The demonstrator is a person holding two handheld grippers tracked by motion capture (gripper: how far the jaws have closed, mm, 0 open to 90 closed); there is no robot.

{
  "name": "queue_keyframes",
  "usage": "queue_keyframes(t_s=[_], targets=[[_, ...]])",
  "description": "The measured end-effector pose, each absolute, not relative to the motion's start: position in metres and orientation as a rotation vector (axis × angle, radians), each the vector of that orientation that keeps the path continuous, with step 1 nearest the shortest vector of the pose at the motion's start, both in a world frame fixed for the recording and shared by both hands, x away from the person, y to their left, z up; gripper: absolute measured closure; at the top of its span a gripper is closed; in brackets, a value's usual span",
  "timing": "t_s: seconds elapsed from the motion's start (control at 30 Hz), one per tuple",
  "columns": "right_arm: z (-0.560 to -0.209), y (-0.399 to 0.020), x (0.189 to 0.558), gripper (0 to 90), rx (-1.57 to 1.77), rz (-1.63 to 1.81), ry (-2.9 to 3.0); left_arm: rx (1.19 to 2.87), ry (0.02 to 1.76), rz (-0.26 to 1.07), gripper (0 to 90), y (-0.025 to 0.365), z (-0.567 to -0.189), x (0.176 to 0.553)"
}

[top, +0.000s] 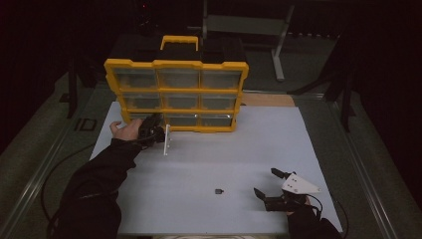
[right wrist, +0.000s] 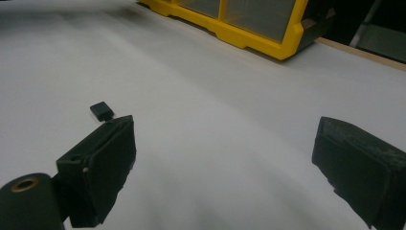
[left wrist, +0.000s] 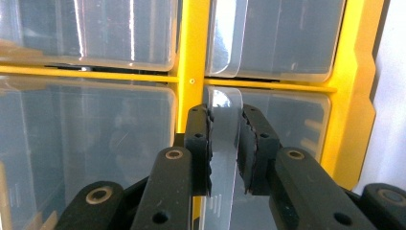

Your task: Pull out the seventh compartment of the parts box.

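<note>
On drawer tab (left wrist: 224,143), left claw (left wrist: 225,143) clamped.

Wore black long sleeves (top: 99,179) down to both wrists. Carried matte black tongs in each hand: left tongs (left wrist: 225,143) with ribbed, toothed pads and brass-ringed pivot holes along thick arms; right tongs (right wrist: 230,167) with broad, flat, scuffed pads and one brass-ringed hole. Bore a pale grey three-cornered plate (top: 298,185) with small dark holes. Trailed thin black cables (top: 54,174) from each.
</note>
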State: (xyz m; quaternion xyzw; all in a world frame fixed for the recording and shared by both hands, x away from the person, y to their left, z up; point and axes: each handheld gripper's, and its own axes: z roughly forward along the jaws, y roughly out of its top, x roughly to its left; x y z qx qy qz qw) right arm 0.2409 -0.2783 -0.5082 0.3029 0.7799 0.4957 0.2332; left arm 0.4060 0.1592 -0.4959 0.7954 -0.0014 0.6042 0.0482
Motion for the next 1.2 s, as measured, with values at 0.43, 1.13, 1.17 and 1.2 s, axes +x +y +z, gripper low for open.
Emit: queue_keyframes(t_s=[0.43, 1.13, 1.17, 1.2], targets=[[-0.508, -0.280, 0.241, 8.2, 0.838, 1.362, 2.139, 2.461, -0.051, 1.815, 76.4, 0.161, -0.491, 0.407], [-0.508, -0.280, 0.241, 8.2, 0.844, 1.358, 2.134, 2.504, -0.118, 1.735, 76.4, 0.167, -0.482, 0.408], [-0.508, -0.280, 0.241, 8.2, 0.845, 1.363, 2.130, 2.514, -0.118, 1.723, 76.3, 0.167, -0.482, 0.408], [-0.507, -0.280, 0.240, 8.2, 0.847, 1.362, 2.131, 2.513, -0.116, 1.725, 76.3, 0.167, -0.482, 0.408]])
